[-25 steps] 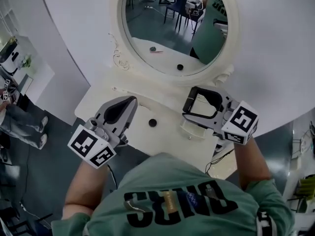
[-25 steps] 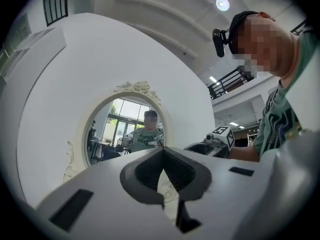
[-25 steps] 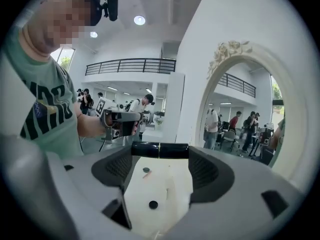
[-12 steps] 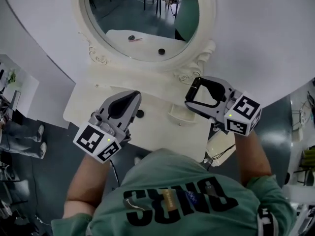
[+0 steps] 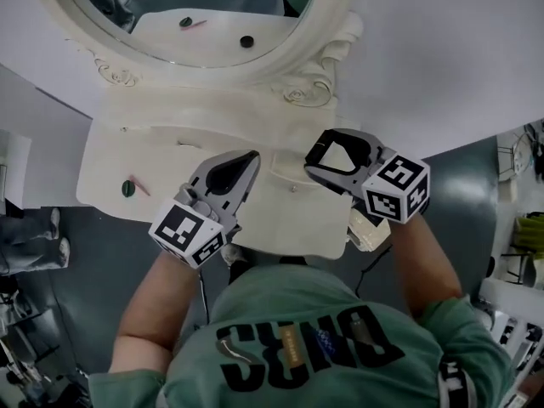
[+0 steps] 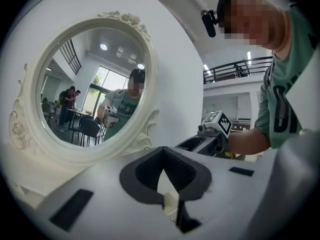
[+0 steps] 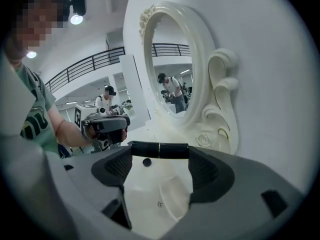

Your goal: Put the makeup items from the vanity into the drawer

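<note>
A small dark green round item is being shown lying at the left end of the white vanity, with a thin pink stick just beside it, both well apart from the 2 grippers. To their right, the left gripper is being held over the middle of the vanity top with its 2 jaws brought together and nothing being carried between them; it is being pointed toward the oval mirror at the far side. A small black round item is resting on the vanity top between the 2 grippers, touched by neither. Further right, the right gripper is being held above the vanity's right part, and a black tube is being clamped crosswise between its jaw tips, lifted clear of the surface. Below those jaws a rounded drawer front with a small knob is being shown; whether the drawer is open cannot be told.
</note>
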Demonstrator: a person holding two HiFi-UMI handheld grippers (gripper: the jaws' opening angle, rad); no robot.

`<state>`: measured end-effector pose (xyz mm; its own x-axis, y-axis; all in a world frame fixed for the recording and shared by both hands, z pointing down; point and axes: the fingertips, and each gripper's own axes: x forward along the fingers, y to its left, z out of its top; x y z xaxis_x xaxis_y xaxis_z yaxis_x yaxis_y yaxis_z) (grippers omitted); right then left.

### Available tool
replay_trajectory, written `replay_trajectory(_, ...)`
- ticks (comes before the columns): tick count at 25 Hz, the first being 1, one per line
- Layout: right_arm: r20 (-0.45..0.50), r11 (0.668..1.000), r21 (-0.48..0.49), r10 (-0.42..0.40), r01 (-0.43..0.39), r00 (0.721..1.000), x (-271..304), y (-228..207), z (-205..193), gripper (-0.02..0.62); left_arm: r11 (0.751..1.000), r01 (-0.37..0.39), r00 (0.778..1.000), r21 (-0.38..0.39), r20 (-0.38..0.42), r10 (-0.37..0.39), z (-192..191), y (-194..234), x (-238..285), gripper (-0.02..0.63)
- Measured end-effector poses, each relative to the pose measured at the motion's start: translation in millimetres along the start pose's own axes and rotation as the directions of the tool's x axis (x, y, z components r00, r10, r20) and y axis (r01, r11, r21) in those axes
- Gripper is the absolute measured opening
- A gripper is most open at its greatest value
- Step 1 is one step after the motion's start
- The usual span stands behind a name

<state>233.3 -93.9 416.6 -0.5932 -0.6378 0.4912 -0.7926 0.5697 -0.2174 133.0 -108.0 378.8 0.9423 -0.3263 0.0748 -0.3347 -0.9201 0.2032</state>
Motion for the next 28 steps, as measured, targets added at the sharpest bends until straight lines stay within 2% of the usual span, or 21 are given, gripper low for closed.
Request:
replay_trajectory(6,-0.073,0.996,0.089,-0.002,0.009,0.997,32,-19,-61,0.362,0.999,0.018,0.999,-0.052,-0.047,-0.02,-55,5,27,0.008)
replay_trajectory(14,-0.143,0.976,0.143,-0.147,0.167,0.979,56,-37,-132,0.362,0.995,0.036,0.994,-0.094,-0.099,-0.045,-107,5,42,0.008)
replay_trajectory(19,-0.144,0.955,0.181,-0.209,0.233,0.967,61,-44,-150,0.364,0.993,0.037,0.991,-0.116,-0.123,-0.051,-128,5,46,0.008)
replay_trajectory(28,-0.189,0.95,0.184,-0.218,0.252,0.958,68,-43,-171,0.365,0.99,0.051,0.989,-0.131,-0.133,-0.068,-140,-6,50,0.008)
